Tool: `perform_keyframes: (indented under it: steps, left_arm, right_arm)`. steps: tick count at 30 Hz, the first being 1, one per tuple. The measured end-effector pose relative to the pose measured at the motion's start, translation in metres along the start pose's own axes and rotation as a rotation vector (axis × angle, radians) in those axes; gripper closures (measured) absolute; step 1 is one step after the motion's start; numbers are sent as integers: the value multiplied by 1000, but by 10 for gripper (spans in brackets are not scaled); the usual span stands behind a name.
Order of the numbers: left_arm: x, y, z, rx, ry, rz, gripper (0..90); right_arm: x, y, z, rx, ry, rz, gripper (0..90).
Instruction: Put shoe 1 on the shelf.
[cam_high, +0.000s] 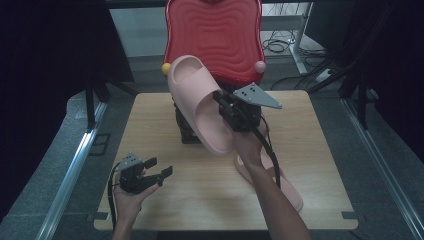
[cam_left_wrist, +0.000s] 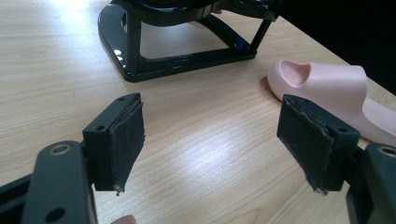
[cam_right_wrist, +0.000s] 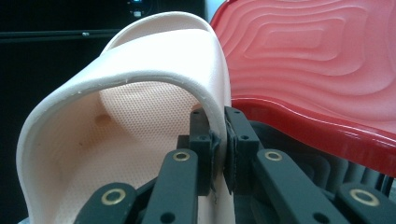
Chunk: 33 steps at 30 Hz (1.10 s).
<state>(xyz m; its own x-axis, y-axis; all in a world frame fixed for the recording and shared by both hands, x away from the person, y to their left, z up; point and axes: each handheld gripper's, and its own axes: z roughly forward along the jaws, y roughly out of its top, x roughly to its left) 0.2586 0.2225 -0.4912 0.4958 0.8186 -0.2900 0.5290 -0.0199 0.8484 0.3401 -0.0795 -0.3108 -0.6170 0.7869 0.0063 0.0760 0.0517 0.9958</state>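
My right gripper (cam_high: 222, 102) is shut on the side wall of a pink slipper (cam_high: 197, 102), which hangs tilted in the air above a black stand (cam_high: 187, 131) at the middle of the table. In the right gripper view the jaws pinch the slipper's strap wall (cam_right_wrist: 154, 79) at the gripper (cam_right_wrist: 219, 154). A second pink slipper (cam_high: 290, 192) lies flat on the table under my right forearm, and it lies to the right of the jaws (cam_left_wrist: 327, 88) in the left gripper view. My left gripper (cam_high: 160, 167) rests low at the front left, open and empty (cam_left_wrist: 210, 140).
A red wavy chair back (cam_high: 215, 35) stands just behind the table's far edge, close behind the lifted slipper. The wooden table (cam_high: 150, 115) has bare room at left and front centre. The black stand (cam_left_wrist: 182, 42) lies ahead of the left gripper.
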Motion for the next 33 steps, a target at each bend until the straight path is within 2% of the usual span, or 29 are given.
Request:
perform_keyframes:
  steps: [17, 26, 33]
  left_arm:
    - [-1, -2, 4, 15, 0, 4, 222]
    - [-1, -4, 10, 46, -8, 7, 215]
    - [-6, -6, 19, 79, -22, 21, 211]
  right_arm:
    - [-4, 6, 7, 7, -21, -6, 831]
    - [-9, 5, 13, 13, -34, 10, 830]
    - [-9, 4, 17, 19, -41, -1, 828]
